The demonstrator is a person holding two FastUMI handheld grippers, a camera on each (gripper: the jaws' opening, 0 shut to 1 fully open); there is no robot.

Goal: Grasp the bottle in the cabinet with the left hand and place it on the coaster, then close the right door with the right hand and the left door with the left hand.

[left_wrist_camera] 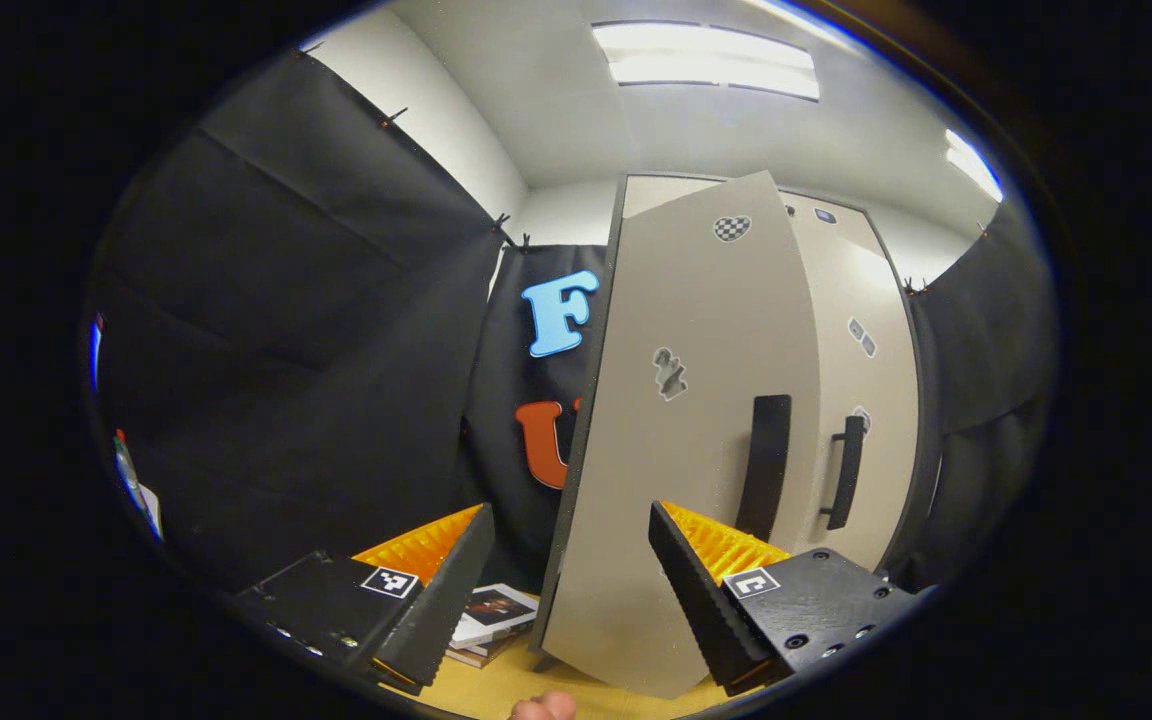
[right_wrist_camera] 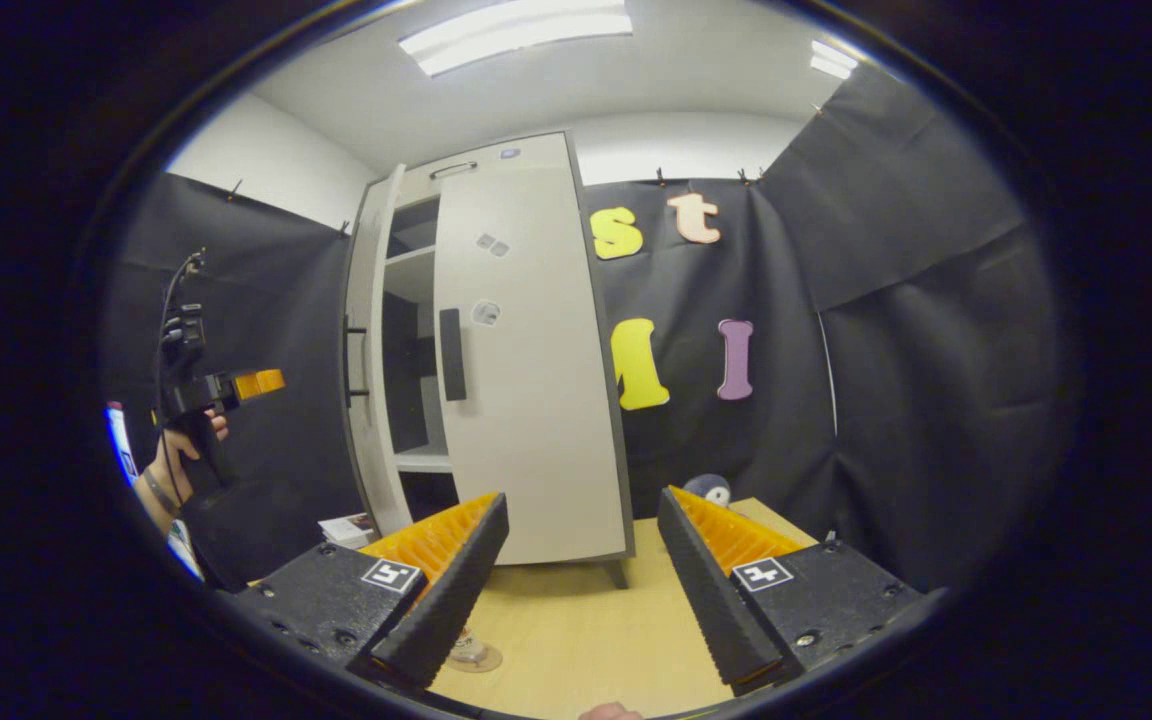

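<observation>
Right door [right_wrist_camera: 526,350] closed; left door [left_wrist_camera: 676,440] ajar. Left hand-held gripper [left_wrist_camera: 571,590] spread, empty, facing left door: push flat near handle [left_wrist_camera: 766,465].

Off-task items in the booth

A stack of books [left_wrist_camera: 491,622] lies on the light wooden table [right_wrist_camera: 576,630] beside the cabinet's foot. A grey rounded object [right_wrist_camera: 708,489] sits at the table's far edge. Fluorescent ceiling lights [left_wrist_camera: 706,62] glow on the white ceiling.

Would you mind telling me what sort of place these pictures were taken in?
Probably an indoor recording booth: black cloth walls hang pinned around a pale cabinet standing on a wooden tabletop, with office ceiling lights overhead.
</observation>
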